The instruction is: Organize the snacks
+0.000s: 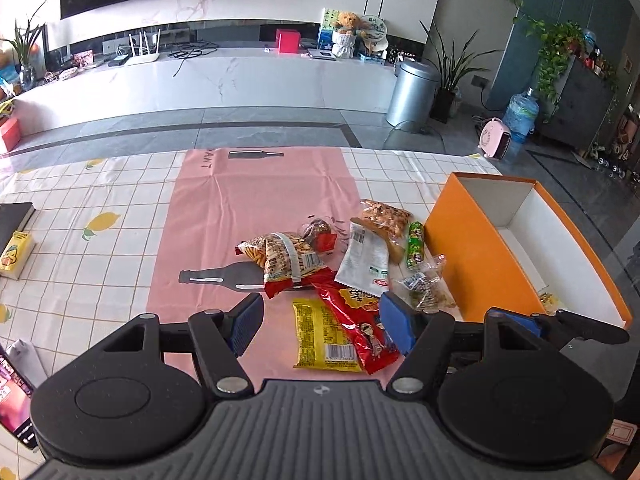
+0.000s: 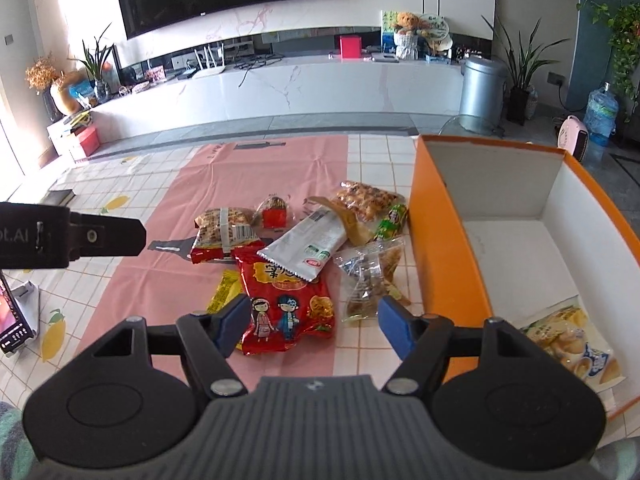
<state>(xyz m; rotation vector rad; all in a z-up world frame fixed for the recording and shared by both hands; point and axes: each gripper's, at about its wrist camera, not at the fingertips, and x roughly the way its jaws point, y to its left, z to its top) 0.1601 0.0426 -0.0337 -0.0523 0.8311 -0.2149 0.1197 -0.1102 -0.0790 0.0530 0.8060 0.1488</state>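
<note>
Several snack packets lie in a pile on the pink cloth [image 1: 256, 208]. My left gripper [image 1: 322, 326] is open and empty above a yellow packet [image 1: 323, 336] and a red cartoon packet [image 1: 360, 316]. My right gripper [image 2: 314, 324] is open and empty over the same red cartoon packet [image 2: 286, 300], with a clear cracker packet [image 2: 368, 276] by its right finger. A white silver packet [image 2: 310, 240] and a striped red packet [image 2: 222, 236] lie behind. The orange box [image 2: 448, 240] stands to the right and holds one biscuit packet [image 2: 572, 344].
The table has a lemon-print checked cloth [image 1: 100, 208]. A yellow carton [image 1: 16, 254] and a dark book [image 1: 14, 220] lie at the far left. A phone on a stand [image 2: 12, 320] is at the near left. The left gripper's body [image 2: 72, 236] shows at the left in the right wrist view.
</note>
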